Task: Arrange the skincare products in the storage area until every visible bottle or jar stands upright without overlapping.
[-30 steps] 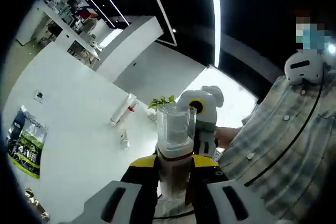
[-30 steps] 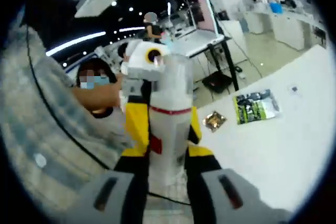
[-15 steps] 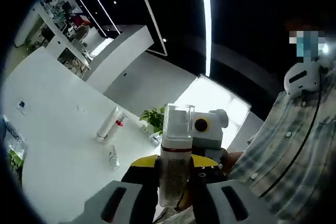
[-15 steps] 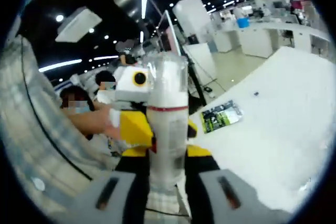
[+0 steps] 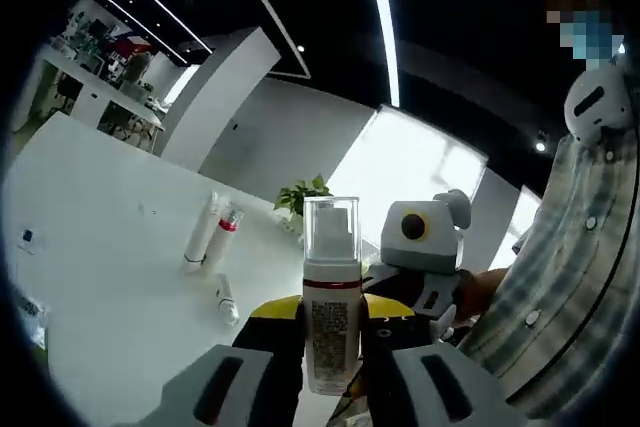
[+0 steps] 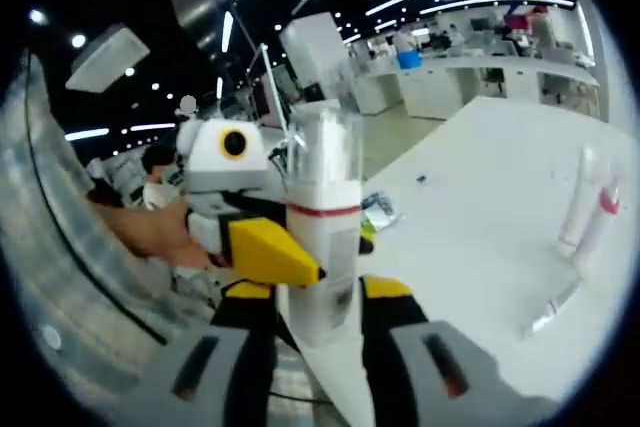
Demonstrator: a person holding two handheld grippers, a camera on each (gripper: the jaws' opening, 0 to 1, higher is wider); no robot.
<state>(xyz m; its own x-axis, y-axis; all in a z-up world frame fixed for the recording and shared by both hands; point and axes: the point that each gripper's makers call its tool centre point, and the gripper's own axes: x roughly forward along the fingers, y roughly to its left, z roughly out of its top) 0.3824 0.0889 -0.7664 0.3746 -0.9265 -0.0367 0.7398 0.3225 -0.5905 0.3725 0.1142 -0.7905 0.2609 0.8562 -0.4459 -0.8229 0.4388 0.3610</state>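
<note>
The white counter (image 5: pixel 110 247) lies below and ahead of both tools. The left hand-held gripper (image 5: pixel 330 342) and right hand-held gripper (image 6: pixel 318 322) both clamp one upright pump bottle (image 5: pixel 331 292) aloft; uneven pulling could twist it loose. Beyond lie three tubes (image 5: pixel 210 237) flat.

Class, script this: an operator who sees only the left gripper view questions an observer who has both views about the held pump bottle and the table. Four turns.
Operator: My left gripper holds the pump bottle. Does the other one grip it too?
Observer: Yes. The right gripper has a jaw on each side of the bottle's lower body.
Operator: Besides the tubes, what lies on the table?
Observer: A green packet lies flat on it beyond the bottle.
</note>
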